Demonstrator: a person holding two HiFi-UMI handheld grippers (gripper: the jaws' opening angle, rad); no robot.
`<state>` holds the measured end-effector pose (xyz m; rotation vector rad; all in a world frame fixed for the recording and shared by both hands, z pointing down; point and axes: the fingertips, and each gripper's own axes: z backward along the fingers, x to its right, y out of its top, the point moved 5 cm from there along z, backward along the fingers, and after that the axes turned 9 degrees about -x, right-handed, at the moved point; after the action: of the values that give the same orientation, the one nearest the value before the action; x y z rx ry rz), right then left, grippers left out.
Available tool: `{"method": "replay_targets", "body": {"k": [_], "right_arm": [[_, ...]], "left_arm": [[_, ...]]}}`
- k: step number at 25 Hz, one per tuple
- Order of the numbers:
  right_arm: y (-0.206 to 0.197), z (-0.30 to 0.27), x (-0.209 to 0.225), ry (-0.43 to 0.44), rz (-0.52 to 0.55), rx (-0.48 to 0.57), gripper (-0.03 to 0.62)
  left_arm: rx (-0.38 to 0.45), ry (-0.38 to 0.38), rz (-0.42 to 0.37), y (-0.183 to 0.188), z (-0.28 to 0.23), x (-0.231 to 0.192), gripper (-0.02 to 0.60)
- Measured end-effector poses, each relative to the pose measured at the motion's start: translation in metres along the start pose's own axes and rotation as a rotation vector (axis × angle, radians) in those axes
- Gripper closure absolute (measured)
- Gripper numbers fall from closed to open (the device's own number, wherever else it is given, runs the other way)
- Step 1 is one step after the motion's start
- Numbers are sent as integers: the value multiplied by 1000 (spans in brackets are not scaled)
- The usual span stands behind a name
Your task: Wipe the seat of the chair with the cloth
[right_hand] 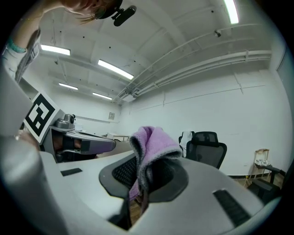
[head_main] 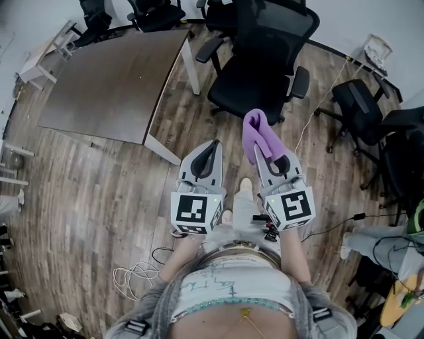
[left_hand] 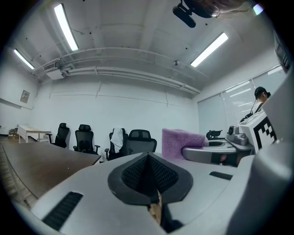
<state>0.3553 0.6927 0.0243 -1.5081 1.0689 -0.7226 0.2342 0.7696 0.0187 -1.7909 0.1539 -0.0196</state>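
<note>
A folded purple cloth (head_main: 259, 136) sticks up out of my right gripper (head_main: 275, 161), whose jaws are shut on it; the cloth (right_hand: 151, 144) fills the middle of the right gripper view. My left gripper (head_main: 207, 157) is held level beside it, jaws shut with nothing between them. A black office chair (head_main: 260, 69) with a mesh back stands just beyond both grippers, its seat (head_main: 246, 89) facing me. In the left gripper view the purple cloth (left_hand: 181, 142) and the right gripper (left_hand: 216, 151) show to the right.
A brown table (head_main: 116, 83) with white legs stands at the left front. More black chairs stand at the right (head_main: 361, 109) and along the back (head_main: 156, 13). Cables (head_main: 136, 275) lie on the wooden floor near my feet.
</note>
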Motion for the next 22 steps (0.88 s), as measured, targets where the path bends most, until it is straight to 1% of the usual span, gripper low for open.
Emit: {"method": "replay_targets", "body": {"k": [4, 9, 13, 18, 22], "right_arm": [[4, -26, 16, 14, 2, -5, 546], [10, -56, 41, 34, 8, -9, 546], [18, -73, 74, 34, -2, 5, 546], [20, -91, 112, 67, -7, 14, 546], [21, -99, 134, 101, 2, 9, 546]], "left_arm": [[-3, 3, 4, 7, -28, -8, 574], [-11, -11, 8, 19, -70, -14, 574], [-3, -10, 4, 36, -105, -11, 574], [-3, -8, 2, 49, -142, -4, 574], [3, 11, 24, 55, -163, 1, 574]]}}
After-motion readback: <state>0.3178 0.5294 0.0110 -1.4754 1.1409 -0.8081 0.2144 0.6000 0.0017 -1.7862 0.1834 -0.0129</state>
